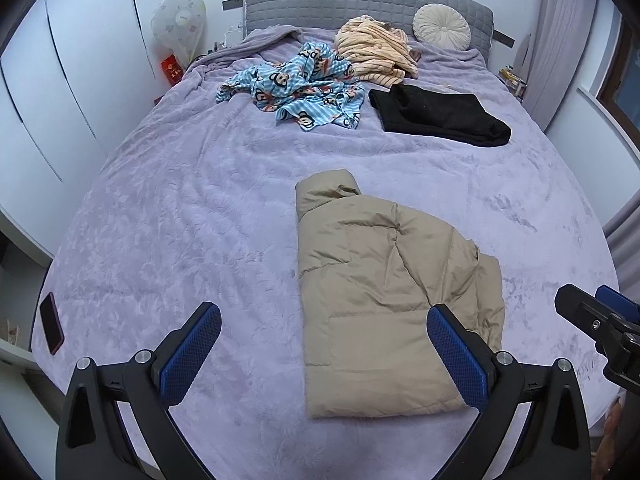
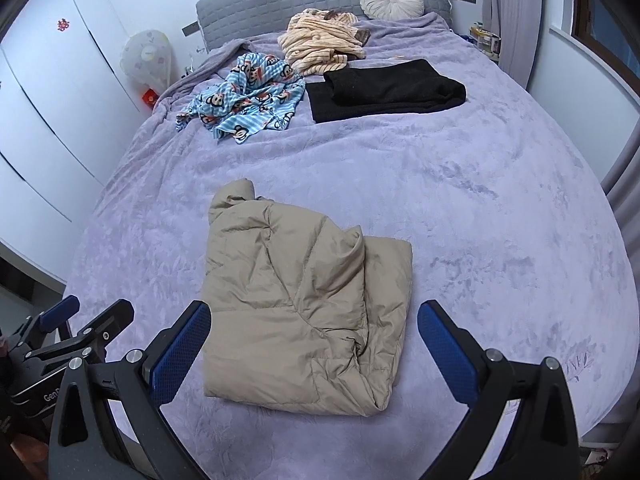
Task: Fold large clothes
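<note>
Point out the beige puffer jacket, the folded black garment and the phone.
beige puffer jacket (image 2: 288,312), right wrist view, middle of folded body.
folded black garment (image 2: 384,88), right wrist view, top layer.
phone (image 1: 52,323), left wrist view, screen centre.

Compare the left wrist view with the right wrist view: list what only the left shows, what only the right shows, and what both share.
Only the left wrist view shows the phone lying at the bed's left edge.

Only the right wrist view shows a small embroidered mark on the blanket near the right corner.

Both show the purple blanket, the folded beige puffer jacket, the crumpled blue cartoon-print garment, the striped cream garment, the folded black garment, the round cushion, and both open, empty grippers: left gripper, right gripper.
</note>
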A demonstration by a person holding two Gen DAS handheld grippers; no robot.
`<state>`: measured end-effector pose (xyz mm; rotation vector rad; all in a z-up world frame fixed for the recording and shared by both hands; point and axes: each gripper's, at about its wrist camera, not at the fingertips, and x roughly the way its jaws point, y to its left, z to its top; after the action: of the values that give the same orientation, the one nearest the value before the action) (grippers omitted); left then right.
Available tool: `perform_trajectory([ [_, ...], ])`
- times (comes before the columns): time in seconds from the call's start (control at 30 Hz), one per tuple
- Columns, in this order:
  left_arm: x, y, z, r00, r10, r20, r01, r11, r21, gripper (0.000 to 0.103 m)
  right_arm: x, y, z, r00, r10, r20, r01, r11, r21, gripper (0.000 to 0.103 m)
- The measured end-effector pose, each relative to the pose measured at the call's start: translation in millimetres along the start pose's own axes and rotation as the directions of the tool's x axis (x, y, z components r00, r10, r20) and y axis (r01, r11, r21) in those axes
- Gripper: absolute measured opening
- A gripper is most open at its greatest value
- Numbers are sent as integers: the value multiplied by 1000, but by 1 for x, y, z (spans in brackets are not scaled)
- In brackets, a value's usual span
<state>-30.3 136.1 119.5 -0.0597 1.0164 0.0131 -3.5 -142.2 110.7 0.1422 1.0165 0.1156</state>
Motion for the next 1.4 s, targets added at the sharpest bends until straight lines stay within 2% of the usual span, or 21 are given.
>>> perform_trajectory([
  [1.4,4,1,3,1000,10,-7,-10,1000,-4,103,3,4,-2,1000,1,-21,-1,1000,-4,103],
])
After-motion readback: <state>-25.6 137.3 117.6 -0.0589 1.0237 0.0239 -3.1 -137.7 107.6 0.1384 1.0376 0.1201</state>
